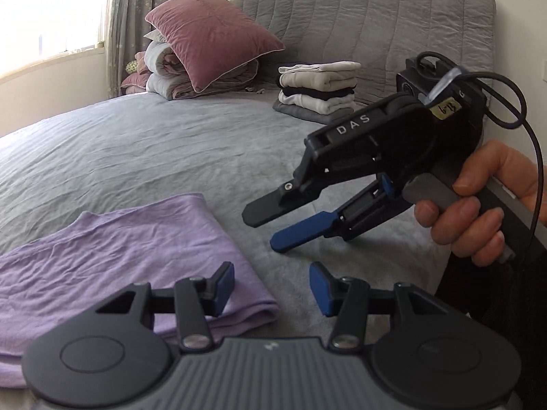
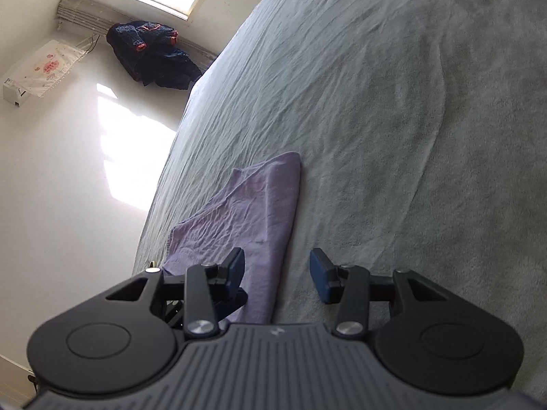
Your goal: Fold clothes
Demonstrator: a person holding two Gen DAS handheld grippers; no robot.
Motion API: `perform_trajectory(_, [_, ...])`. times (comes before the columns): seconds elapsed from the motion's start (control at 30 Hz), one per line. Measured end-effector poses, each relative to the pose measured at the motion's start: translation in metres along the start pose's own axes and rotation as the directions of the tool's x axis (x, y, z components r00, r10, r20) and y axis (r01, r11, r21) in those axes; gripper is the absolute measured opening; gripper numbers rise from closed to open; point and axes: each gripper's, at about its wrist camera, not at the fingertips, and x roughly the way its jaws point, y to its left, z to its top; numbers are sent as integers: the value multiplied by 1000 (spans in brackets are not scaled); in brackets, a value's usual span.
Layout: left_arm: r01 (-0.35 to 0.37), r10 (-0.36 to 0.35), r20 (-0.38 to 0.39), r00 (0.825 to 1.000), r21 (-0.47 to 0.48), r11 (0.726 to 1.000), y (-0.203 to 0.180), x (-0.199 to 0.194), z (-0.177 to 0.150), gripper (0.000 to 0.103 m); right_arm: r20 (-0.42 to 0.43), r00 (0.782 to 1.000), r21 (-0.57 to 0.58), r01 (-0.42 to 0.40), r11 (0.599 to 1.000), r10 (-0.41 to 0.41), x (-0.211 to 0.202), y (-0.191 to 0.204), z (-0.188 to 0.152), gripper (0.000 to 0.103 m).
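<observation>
A folded lilac garment (image 1: pixel 112 256) lies flat on the grey bed sheet (image 1: pixel 154 143), at the near left of the left wrist view. My left gripper (image 1: pixel 271 288) hovers open over the garment's right folded edge, holding nothing. My right gripper (image 1: pixel 265 227), held by a hand (image 1: pixel 478 212), hangs open just right of the garment, its fingers pointing down-left toward the sheet. In the right wrist view the right gripper (image 2: pixel 277 275) is open above the lilac garment (image 2: pixel 246 218), whose long edge runs under the gap. The left gripper's dark tip shows below its left finger.
A stack of folded white, black and grey clothes (image 1: pixel 318 89) sits near the grey headboard (image 1: pixel 376 24). A mauve pillow (image 1: pixel 212 37) rests on rolled bedding (image 1: pixel 177 75) at the back left. A dark jacket (image 2: pixel 150 54) hangs on the wall beside the bed edge.
</observation>
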Motion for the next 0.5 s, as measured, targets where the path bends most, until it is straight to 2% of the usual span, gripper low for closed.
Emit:
perform_trajectory(0.13, [-21, 22, -27, 999, 42, 999, -3, 1, -3, 50, -54, 997, 75, -43, 996, 47, -3, -7, 0, 44])
perform_trajectory(0.27, [-19, 24, -65, 998, 71, 997, -4, 2, -9, 49, -103, 994, 42, -14, 999, 18, -3, -1, -7, 33])
perform_trajectory(0.4, [-25, 31, -68, 997, 80, 996, -6, -2, -10, 49, -123, 992, 29, -6, 1000, 9, -6, -1, -14, 26])
perform_trajectory(0.5, [-44, 51, -62, 997, 103, 994, -9, -3, -11, 49, -135, 991, 21, 7, 1000, -4, -7, -1, -17, 10])
